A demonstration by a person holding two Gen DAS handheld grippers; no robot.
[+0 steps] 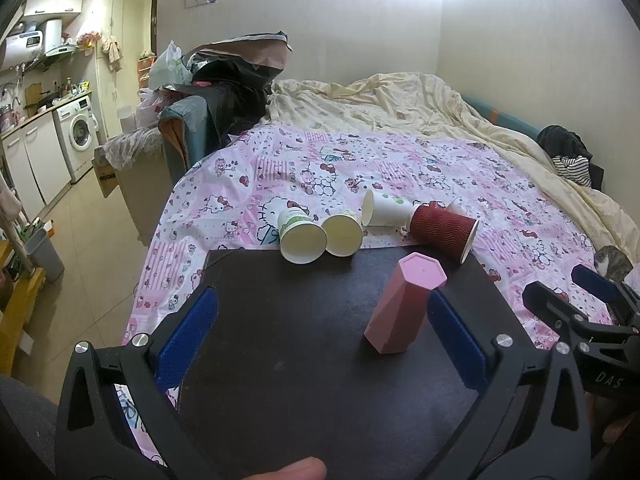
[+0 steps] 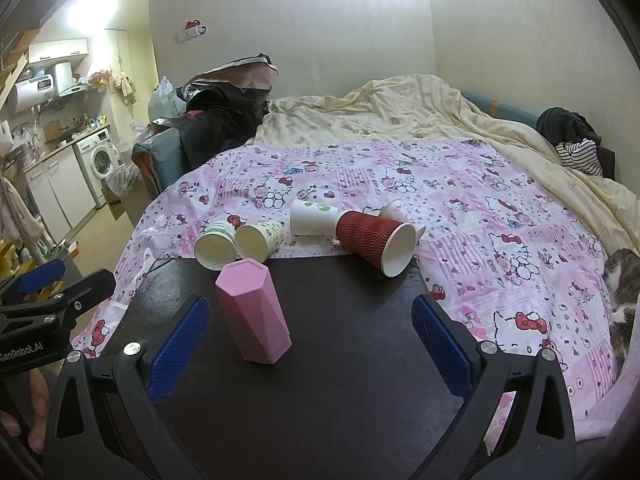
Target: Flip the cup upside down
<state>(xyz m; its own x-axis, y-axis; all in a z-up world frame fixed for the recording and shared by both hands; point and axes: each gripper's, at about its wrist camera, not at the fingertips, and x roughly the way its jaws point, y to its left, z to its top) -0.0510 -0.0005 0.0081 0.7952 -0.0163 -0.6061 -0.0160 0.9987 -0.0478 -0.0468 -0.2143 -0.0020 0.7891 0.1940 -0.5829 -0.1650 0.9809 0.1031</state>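
A pink faceted cup [image 1: 402, 306] stands upside down on a dark board [image 1: 304, 344], base up; it also shows in the right wrist view [image 2: 254, 312]. My left gripper [image 1: 320, 320] is open and empty, its right finger [image 1: 456, 340] close beside the cup. My right gripper [image 2: 308, 340] is open and empty, with the cup just inside its left finger [image 2: 180, 344]. Behind the board lie a red ribbed paper cup [image 1: 442, 232] [image 2: 374, 242] and three white paper cups [image 1: 300, 236] [image 1: 342, 234] [image 1: 384, 210], all on their sides.
The board [image 2: 320, 360] rests on a bed with a pink Hello Kitty sheet [image 1: 400, 168] and a cream duvet [image 1: 400, 100]. A cat [image 2: 622, 280] lies at the right edge. A kitchen with a washing machine [image 1: 78, 136] is at far left. The other gripper [image 1: 592, 312] shows at right.
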